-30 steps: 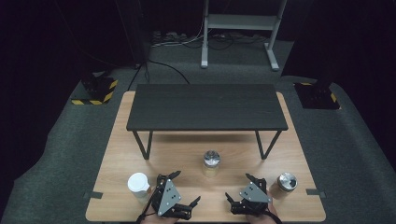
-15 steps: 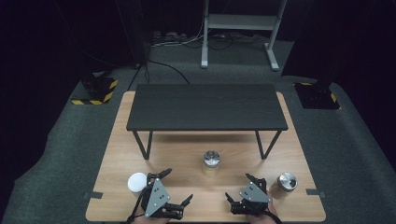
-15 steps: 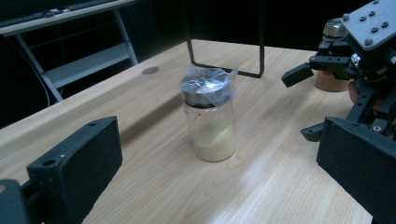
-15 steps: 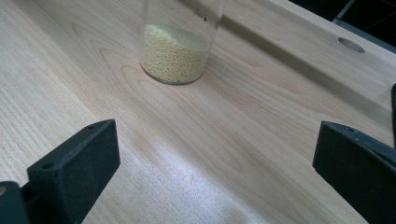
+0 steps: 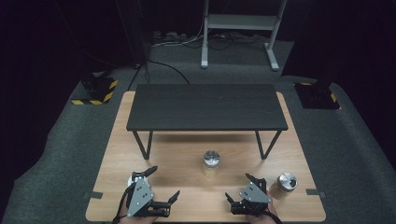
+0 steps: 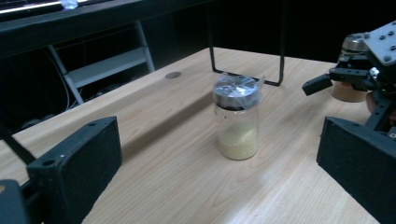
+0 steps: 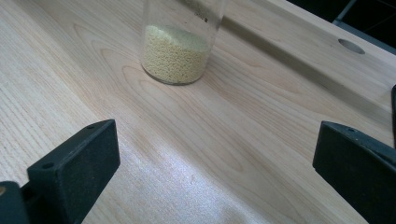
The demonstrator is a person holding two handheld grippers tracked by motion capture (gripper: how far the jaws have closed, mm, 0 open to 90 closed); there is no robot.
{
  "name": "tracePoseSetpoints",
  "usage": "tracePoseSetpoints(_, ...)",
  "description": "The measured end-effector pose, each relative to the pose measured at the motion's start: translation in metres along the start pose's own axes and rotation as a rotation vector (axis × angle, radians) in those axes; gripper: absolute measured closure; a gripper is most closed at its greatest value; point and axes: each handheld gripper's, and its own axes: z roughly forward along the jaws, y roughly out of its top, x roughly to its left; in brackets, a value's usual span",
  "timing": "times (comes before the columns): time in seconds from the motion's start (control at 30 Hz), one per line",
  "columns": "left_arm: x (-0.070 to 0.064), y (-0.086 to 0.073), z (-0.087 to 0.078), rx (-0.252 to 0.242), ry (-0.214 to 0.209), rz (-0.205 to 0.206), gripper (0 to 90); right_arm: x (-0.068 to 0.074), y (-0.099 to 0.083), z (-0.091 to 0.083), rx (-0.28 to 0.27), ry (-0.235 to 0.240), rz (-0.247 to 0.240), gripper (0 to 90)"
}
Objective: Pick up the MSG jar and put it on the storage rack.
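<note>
**Bench and room, both grippers idle**

Light wooden table (image 5: 187,154) on grey carpet, dark room. Black low shelf (image 5: 207,106) stands on its far half. Centre jar (image 5: 211,163) of yellow grains upright before the shelf; second jar (image 5: 286,184) near right edge. Left gripper (image 5: 161,184) and right gripper (image 5: 240,186): jaws spread, empty, at near edge.

Overhead plus two low claw-mounted cameras

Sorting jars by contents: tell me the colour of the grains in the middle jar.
Pale yellow grains in the middle jar, clearest in the left gripper view.
</note>
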Motion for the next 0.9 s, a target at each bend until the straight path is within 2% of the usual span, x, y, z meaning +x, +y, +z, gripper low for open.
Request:
tracePoseSetpoints(0.1,0.005,-0.002,-0.006,-0.008,0.007,-0.002,0.3,0.0,0.0,0.0,0.0,0.0,0.001,0.1)
tracePoseSetpoints(0.53,0.026,-0.012,-0.031,-0.015,0.091,-0.026,0.3,0.0,0.0,0.0,-0.003,0.001,0.001,0.1)
tracePoseSetpoints(0.9,0.036,-0.025,-0.042,0.001,0.13,-0.052,0.3,0.0,0.0,0.0,-0.002,0.001,0.001,0.1)
